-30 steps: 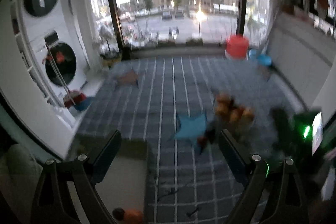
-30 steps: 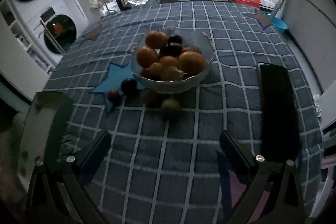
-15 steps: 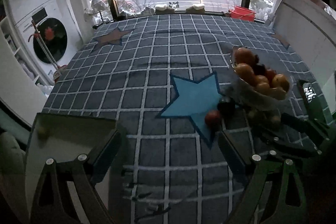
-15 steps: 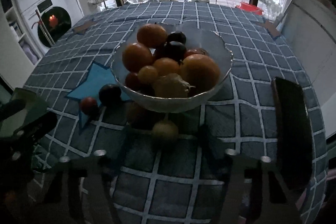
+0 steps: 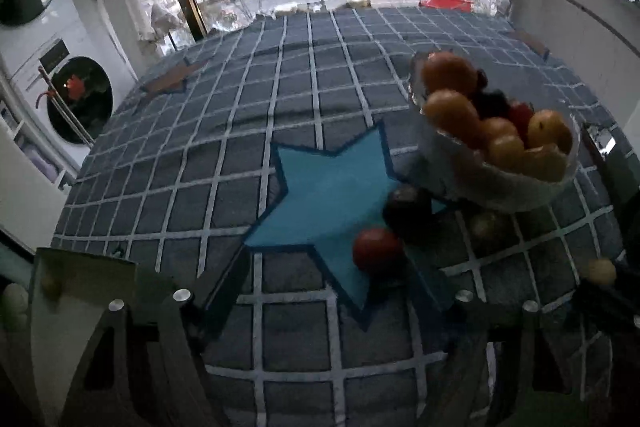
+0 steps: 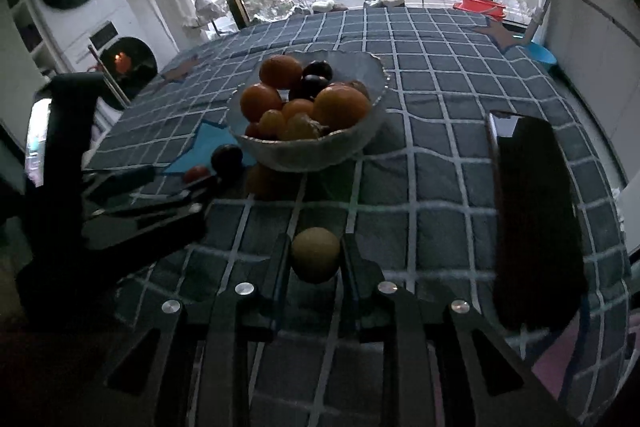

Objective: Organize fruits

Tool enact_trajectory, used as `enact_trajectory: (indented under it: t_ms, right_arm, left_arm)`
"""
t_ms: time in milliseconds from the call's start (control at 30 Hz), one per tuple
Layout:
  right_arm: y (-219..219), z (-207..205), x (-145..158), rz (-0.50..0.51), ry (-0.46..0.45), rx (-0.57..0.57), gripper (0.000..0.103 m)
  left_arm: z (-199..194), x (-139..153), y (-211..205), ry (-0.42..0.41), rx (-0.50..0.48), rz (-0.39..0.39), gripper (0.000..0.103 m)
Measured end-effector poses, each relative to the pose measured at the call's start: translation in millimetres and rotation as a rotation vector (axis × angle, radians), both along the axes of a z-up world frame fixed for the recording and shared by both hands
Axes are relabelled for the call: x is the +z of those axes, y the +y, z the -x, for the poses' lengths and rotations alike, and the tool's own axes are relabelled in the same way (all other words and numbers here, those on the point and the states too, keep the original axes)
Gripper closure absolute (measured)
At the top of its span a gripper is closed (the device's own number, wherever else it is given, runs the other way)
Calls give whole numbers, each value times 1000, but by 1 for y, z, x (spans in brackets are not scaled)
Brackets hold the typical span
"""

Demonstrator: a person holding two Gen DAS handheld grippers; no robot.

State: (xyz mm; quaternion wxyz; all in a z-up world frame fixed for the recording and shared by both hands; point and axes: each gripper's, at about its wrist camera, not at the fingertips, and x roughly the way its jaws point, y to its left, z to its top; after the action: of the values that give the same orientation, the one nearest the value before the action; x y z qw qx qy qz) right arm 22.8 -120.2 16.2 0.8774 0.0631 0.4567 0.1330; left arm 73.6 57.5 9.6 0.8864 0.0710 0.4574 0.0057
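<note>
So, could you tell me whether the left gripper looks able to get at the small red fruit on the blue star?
Probably yes: the red fruit lies just ahead of the left gripper, whose jaws are closing with nothing between them yet.

- The tablecloth (image 6: 432, 163) looks like matt woven cloth, slightly rumpled.
- The bowl (image 6: 308, 155) is translucent glass with a frosted, rippled wall.
- The phone (image 6: 532, 219) is smooth and glossy.
- The oranges (image 6: 346, 107) have a dull, finely pitted skin.
- The plum (image 5: 406, 209) looks smooth with a faint sheen.
- The gripper's screws (image 6: 387, 287) are shiny metal.
</note>
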Motion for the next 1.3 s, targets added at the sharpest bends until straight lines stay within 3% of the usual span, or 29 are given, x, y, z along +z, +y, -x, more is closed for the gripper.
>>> enact_trajectory:
  t_ms: [33,100,167,300,433,600,700,900,1033,1300]
  right_arm:
    - [-2,3,1,-4,-1,0,76]
    - [-6,13,4,-20,0,-3,76]
    - [-7,19,5,-35,6,-5,76]
    - [-9,41,3,-43,18,-5,76]
    - [-8,71,-2,-37,23,-4,76]
    - [-5,104,-11,-44,6,-24,76]
    - [0,117,-17,-18,-25,-29,76]
    - [3,127,-21,-11,-92,-35,76]
    - [-6,125,-23,-74,-82,-45,76]
    - [-1,127,-23,-52,-88,-45,76]
  left_arm:
    - [0,1,-1,1,-6,6,35]
    - [0,2,-2,7,-22,30,69]
    - [2,2,-5,13,-36,33,78]
    - [24,8,-4,-6,-40,47,78]
    - [74,19,2,-37,-49,68,78]
    - [144,19,19,-42,12,142,78]
    - [169,12,24,-53,36,142,78]
    - [180,-2,30,-64,59,150,78]
    - [184,-5,26,-102,53,129,78]
    - [184,-5,29,-106,55,146,78]
